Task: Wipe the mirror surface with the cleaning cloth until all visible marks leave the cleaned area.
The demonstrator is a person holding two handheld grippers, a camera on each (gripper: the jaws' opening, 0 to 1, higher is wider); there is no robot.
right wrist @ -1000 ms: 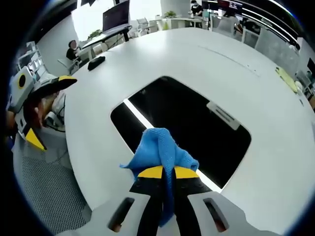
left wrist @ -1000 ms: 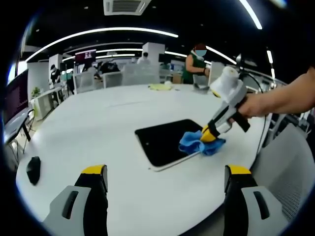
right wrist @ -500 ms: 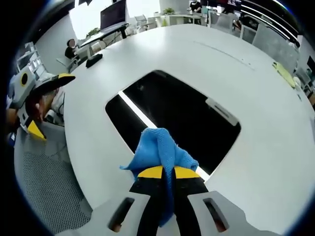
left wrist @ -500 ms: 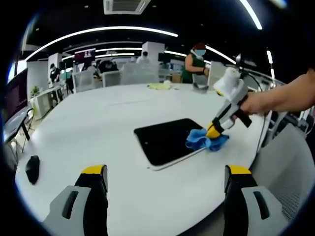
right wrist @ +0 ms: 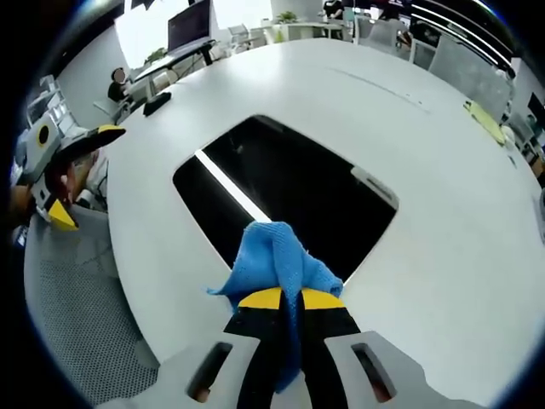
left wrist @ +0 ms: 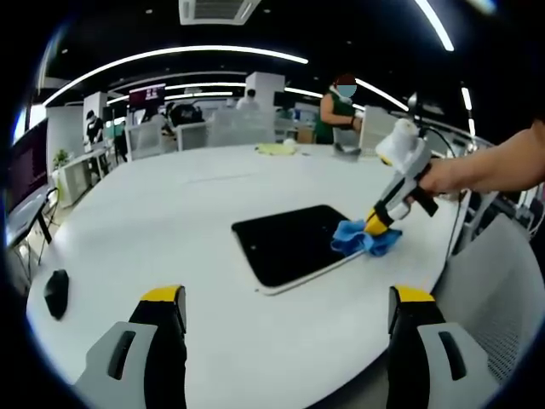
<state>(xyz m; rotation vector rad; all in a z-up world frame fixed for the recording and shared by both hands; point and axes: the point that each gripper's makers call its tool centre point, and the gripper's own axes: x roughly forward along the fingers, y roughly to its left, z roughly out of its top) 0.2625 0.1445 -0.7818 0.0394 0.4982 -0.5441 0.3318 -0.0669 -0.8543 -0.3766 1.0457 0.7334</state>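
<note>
A dark rectangular mirror (left wrist: 289,244) (right wrist: 285,187) lies flat on the white round table (left wrist: 170,213) (right wrist: 426,170). My right gripper (right wrist: 288,300) (left wrist: 375,227) is shut on a bunched blue cleaning cloth (right wrist: 277,260) (left wrist: 364,238), which rests on the mirror's right edge in the left gripper view. A person's hand (left wrist: 477,170) holds that gripper. In the left gripper view, my left gripper (left wrist: 288,307) stands open near the table's front edge, well short of the mirror, nothing between its jaws. It also appears at the left in the right gripper view as the left gripper (right wrist: 60,170).
A black computer mouse (left wrist: 57,292) (right wrist: 157,103) lies near the table's edge. A yellow cloth (left wrist: 277,150) (right wrist: 487,129) sits at the far side. Chairs, desks and several people stand beyond the table. A grey mesh chair (right wrist: 77,332) is beside the table.
My right gripper has drawn the blue cloth across the mirror toward its right edge in the left gripper view. The left gripper has stayed still.
</note>
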